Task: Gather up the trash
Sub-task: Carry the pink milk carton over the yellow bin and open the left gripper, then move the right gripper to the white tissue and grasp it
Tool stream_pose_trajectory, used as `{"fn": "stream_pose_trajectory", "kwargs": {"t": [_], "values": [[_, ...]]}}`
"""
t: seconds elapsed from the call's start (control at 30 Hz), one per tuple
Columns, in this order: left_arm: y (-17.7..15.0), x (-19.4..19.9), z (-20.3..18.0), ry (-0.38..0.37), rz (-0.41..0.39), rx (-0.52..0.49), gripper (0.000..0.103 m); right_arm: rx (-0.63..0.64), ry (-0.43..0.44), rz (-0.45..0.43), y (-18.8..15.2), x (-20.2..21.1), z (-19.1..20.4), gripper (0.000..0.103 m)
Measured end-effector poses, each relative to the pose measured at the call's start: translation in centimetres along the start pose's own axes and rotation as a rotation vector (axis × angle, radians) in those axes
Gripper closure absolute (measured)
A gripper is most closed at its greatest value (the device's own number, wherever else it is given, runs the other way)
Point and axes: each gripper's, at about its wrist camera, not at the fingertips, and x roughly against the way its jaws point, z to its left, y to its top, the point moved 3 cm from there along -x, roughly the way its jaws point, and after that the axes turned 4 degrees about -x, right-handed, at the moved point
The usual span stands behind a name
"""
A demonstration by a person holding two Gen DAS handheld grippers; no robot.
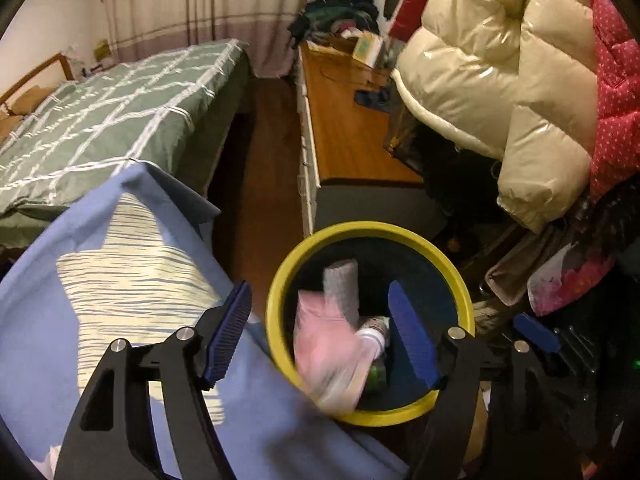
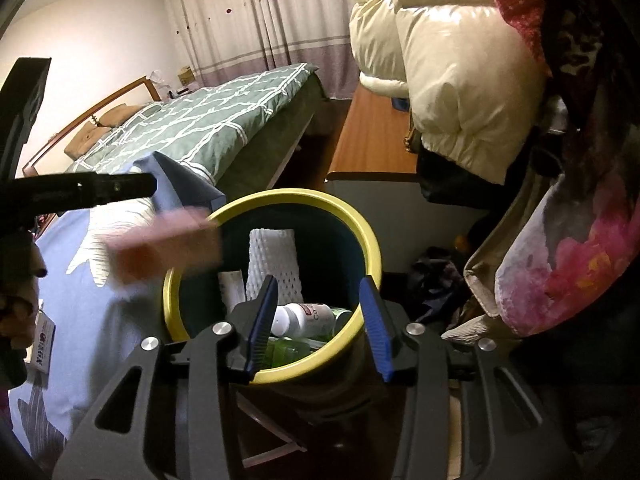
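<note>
Left gripper (image 1: 320, 336) stood with jaws wide apart above the yellow-rimmed bin (image 1: 280, 280); nothing pressed between the pads. A blurred pink wrapper (image 1: 324, 336) hung in the gap between them, touching neither, over the bin's mouth. In the right wrist view the same wrapper (image 2: 168, 240) showed as a pink smear at the bin's left rim (image 2: 360, 220), below the left tool's dark body.

Right gripper (image 2: 318, 328) was partly open over the near rim, holding nothing.

Inside the bin: a white foam net sleeve (image 2: 274, 264) upright against the far wall, a white bottle (image 2: 304, 318) lying on its side, something green (image 2: 288, 352) beneath it, a white paper strip (image 2: 232, 288) at left.

Just left of the bin lay a blue blanket (image 1: 60, 300) with a striped star patch. Beyond, a green checked bed (image 1: 100, 120), a wooden desk (image 1: 344, 128), and a cream puffer jacket (image 1: 500, 80) hanging at right. Curtains (image 2: 256, 20) at the far wall.
</note>
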Motion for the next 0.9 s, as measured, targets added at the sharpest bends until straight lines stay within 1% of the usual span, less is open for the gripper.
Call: {"fn": "stream_pose_trajectory", "kwargs": {"t": [0.07, 0.17, 0.23, 0.3, 0.4, 0.57, 0.6, 0.7, 0.77, 0.8, 0.83, 0.9], "values": [[-0.6, 1.6, 0.6, 0.016, -0.027, -0.002, 0.033, 0.003, 0.003, 0.000, 0.0, 0.0, 0.2, 0.062], [-2.2, 5.1, 2.4, 0.056, -0.086, 0.013, 0.033, 0.014, 0.017, -0.002, 0.0, 0.1, 1.0, 0.062], [-4.0, 8.2, 4.5, 0.112, -0.135, 0.034, 0.032, 0.035, 0.031, -0.001, -0.1, 0.1, 2.1, 0.062], [-5.7, 10.5, 6.8, 0.147, -0.160, 0.069, 0.032, 0.058, 0.047, 0.001, -0.2, 0.1, 3.3, 0.062], [-9.1, 14.5, 11.4, 0.212, -0.196, 0.154, 0.030, 0.096, 0.076, 0.007, -0.4, 0.1, 5.5, 0.062], [-16.2, 20.8, 19.3, 0.369, -0.233, 0.314, 0.029, 0.162, 0.146, 0.023, -0.8, 0.0, 10.5, 0.062], [-17.4, 21.7, 20.4, 0.393, -0.236, 0.337, 0.029, 0.183, 0.165, 0.027, -1.0, 0.1, 11.8, 0.062], [-22.4, 24.7, 24.8, 0.477, -0.240, 0.440, 0.029, 0.253, 0.212, 0.035, -1.5, 0.3, 15.9, 0.062], [-25.5, 26.0, 27.1, 0.515, -0.237, 0.497, 0.029, 0.295, 0.251, 0.045, -1.9, 0.4, 18.7, 0.062], [-27.0, 26.5, 28.1, 0.532, -0.234, 0.524, 0.029, 0.335, 0.281, 0.052, -2.2, 0.5, 21.0, 0.062], [-29.0, 27.1, 29.6, 0.558, -0.228, 0.564, 0.029, 0.349, 0.292, 0.055, -2.4, 0.6, 21.9, 0.062], [-31.5, 27.6, 31.1, 0.589, -0.220, 0.604, 0.029, 0.406, 0.337, 0.073, -3.0, 0.7, 25.2, 0.062]]}}
